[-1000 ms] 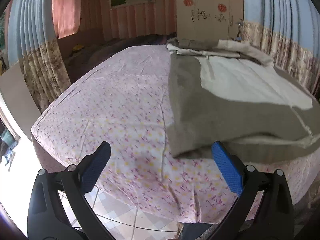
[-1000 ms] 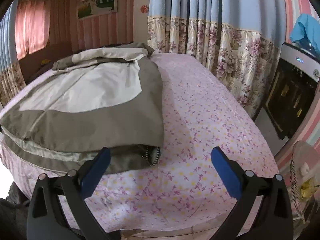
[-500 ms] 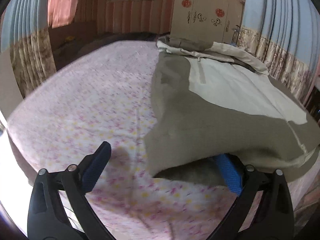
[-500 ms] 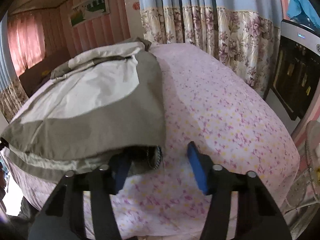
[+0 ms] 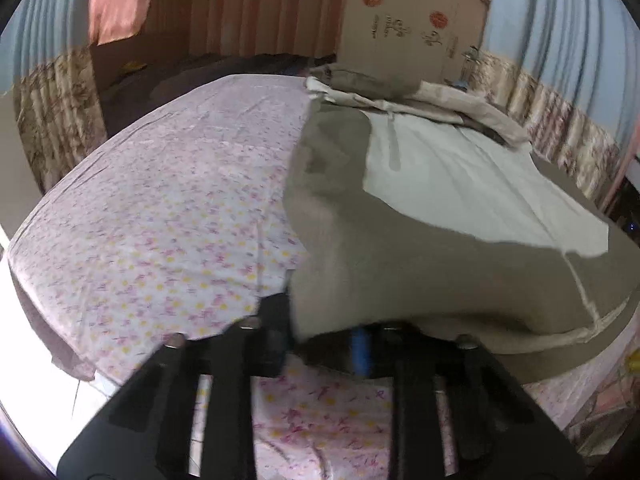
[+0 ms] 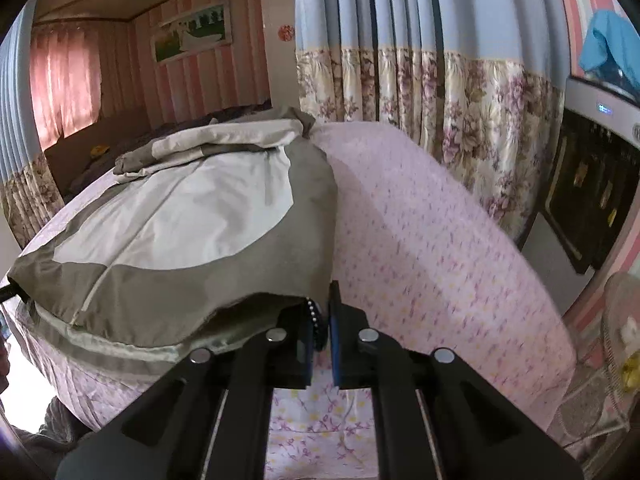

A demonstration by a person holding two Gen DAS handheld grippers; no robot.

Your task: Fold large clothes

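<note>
A large olive and cream jacket (image 5: 400, 260) lies spread on the bed's pink flowered sheet (image 5: 160, 200), its collar end bunched at the far side. My left gripper (image 5: 320, 340) is at the jacket's near left corner; its jaws are closing, with the olive hem between the pads and draped over the fingers. In the right wrist view the same jacket (image 6: 180, 280) fills the left half. My right gripper (image 6: 320, 320) is shut on the near right corner, clamping the hem and zipper teeth. The near hem is raised off the sheet (image 6: 420, 240).
Flowered curtains (image 6: 460, 120) hang close along the bed's right side. A black cabinet (image 6: 592, 200) and a fan (image 6: 624, 340) stand at the far right. A wardrobe (image 5: 412, 28) stands beyond the bed. Tiled floor (image 5: 48, 380) shows below the bed's near edge.
Both grippers went from wide open to closed on the jacket's near hem corners. The right one closed first. The near hem has come up off the sheet.
</note>
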